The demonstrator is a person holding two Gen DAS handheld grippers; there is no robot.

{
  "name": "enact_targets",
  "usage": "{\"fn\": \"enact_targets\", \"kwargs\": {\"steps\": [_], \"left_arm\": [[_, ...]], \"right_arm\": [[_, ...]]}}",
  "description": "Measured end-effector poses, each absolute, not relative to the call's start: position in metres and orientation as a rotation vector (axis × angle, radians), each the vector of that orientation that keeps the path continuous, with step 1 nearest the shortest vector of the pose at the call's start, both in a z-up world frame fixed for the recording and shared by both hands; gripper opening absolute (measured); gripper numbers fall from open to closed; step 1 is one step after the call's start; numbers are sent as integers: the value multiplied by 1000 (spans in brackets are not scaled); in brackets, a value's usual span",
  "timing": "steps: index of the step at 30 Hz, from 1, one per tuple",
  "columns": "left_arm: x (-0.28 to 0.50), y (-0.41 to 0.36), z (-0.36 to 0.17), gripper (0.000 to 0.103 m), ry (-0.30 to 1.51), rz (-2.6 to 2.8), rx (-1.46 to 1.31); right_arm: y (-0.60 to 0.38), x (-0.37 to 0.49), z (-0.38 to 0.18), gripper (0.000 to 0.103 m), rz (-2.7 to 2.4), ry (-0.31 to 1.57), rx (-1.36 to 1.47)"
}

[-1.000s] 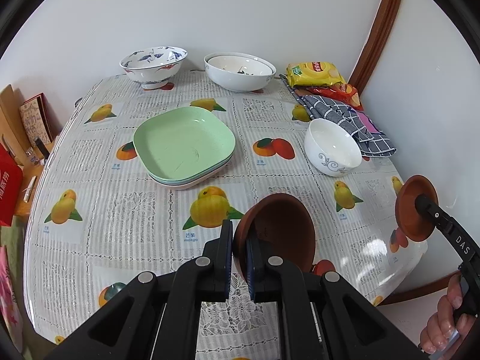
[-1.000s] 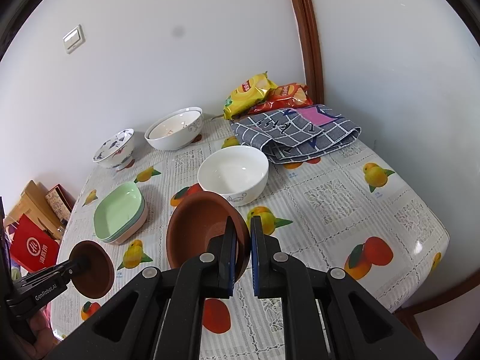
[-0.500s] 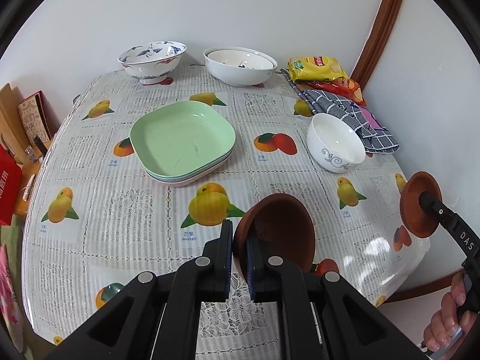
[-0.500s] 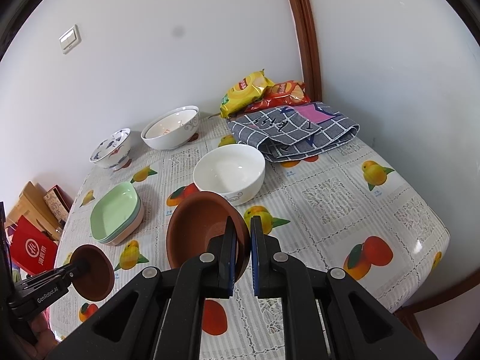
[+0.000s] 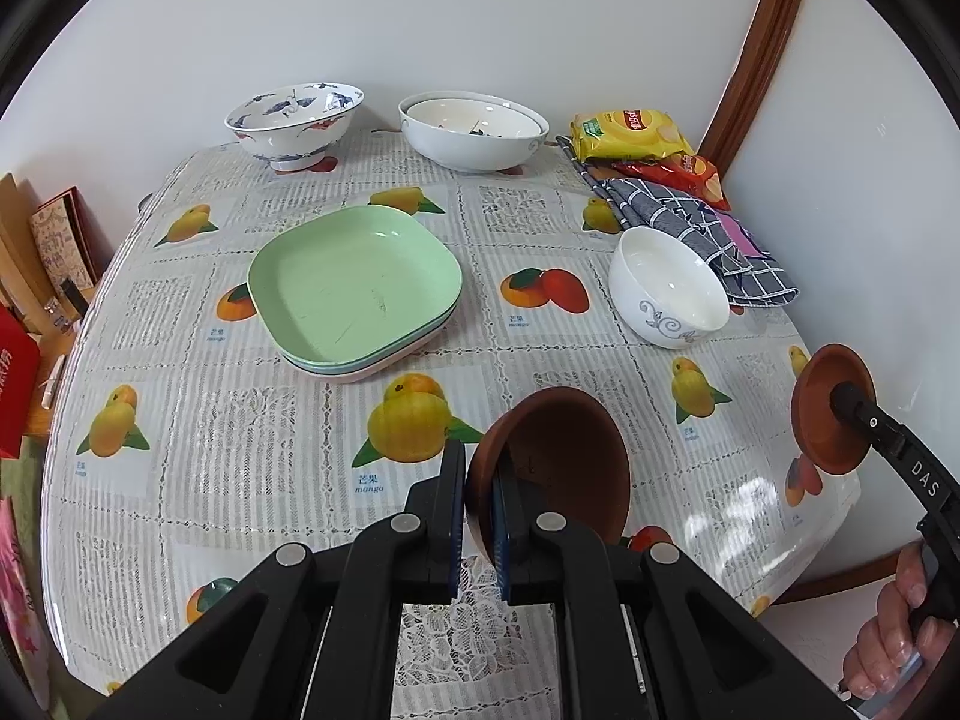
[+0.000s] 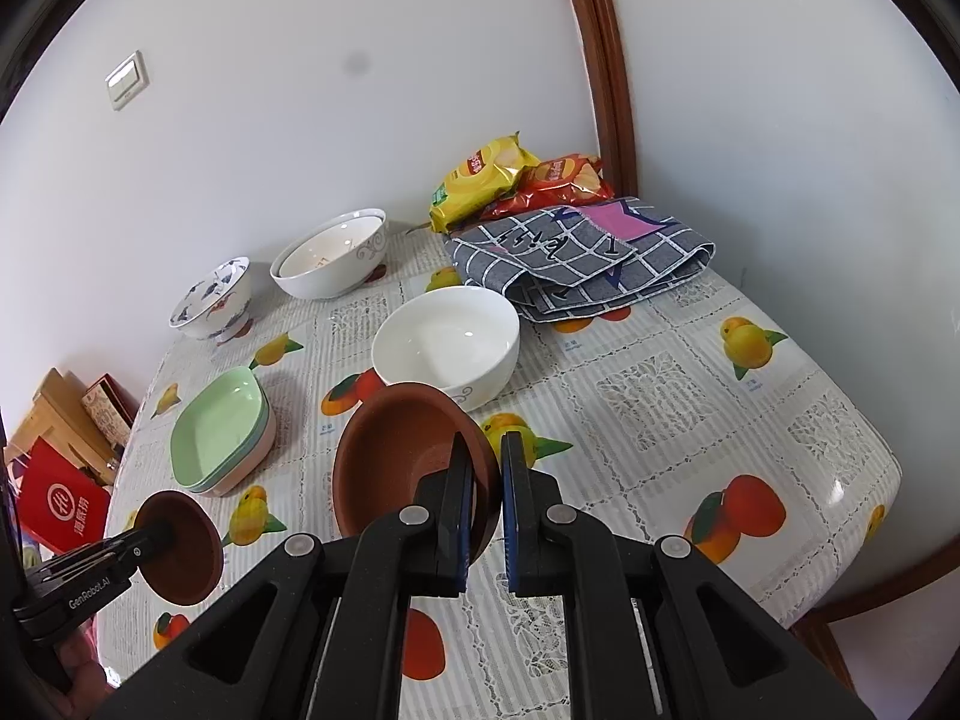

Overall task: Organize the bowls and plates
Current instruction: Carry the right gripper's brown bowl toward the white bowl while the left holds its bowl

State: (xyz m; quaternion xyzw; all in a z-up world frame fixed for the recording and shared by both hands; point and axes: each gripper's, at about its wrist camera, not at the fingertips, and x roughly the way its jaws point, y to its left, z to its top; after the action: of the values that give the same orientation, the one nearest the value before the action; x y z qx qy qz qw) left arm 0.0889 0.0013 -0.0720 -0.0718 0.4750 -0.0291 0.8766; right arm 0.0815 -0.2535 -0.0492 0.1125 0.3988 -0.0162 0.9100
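My left gripper [image 5: 477, 480] is shut on the rim of a brown bowl [image 5: 558, 468], which it holds tilted above the near part of the table. My right gripper [image 6: 486, 468] is shut on the rim of a second brown bowl [image 6: 402, 456], also tilted and held up. The left wrist view shows that second bowl [image 5: 831, 426] past the table's right edge. The right wrist view shows the first bowl [image 6: 180, 546] low at the left. On the table stand a stack of square plates, green on top [image 5: 354, 288], a small white bowl [image 5: 669, 285], a large white bowl [image 5: 474, 129] and a blue-patterned bowl [image 5: 294, 120].
The table [image 5: 252, 420] wears a fruit-print cloth. Two crisp bags [image 5: 630, 135] and a folded grey checked cloth [image 5: 690, 222] lie at its far right, against the wall. Boxes and a red packet [image 6: 57, 504] sit beyond the left edge. A hand [image 5: 888, 654] grips the right tool.
Both grippers keep their hold on the brown bowls. The views have drifted only slightly and nothing on the table has moved.
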Motion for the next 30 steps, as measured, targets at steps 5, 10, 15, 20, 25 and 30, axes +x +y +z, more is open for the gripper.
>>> {"fn": "enact_targets", "kwargs": {"steps": [5,10,15,20,25,30], "left_arm": [[92,-2,-73,8,995,-64,-145],[99,-7,-70,8,990,-70,-139],[108,-11,-67,8,989,-77,-131],[117,-13,-68,8,994,-76,-128],[124,-12,-72,8,1005,-74,-128],[130,-11,-77,8,1018,-74,-126]], "right_arm": [[-255,86,-51,9,-32,827,235],[-258,92,-51,9,-33,826,237],[-261,103,-50,9,-36,826,234],[-263,116,-49,9,-35,827,228],[-264,127,-48,9,-35,828,221],[-262,137,-51,9,-36,833,216]]}}
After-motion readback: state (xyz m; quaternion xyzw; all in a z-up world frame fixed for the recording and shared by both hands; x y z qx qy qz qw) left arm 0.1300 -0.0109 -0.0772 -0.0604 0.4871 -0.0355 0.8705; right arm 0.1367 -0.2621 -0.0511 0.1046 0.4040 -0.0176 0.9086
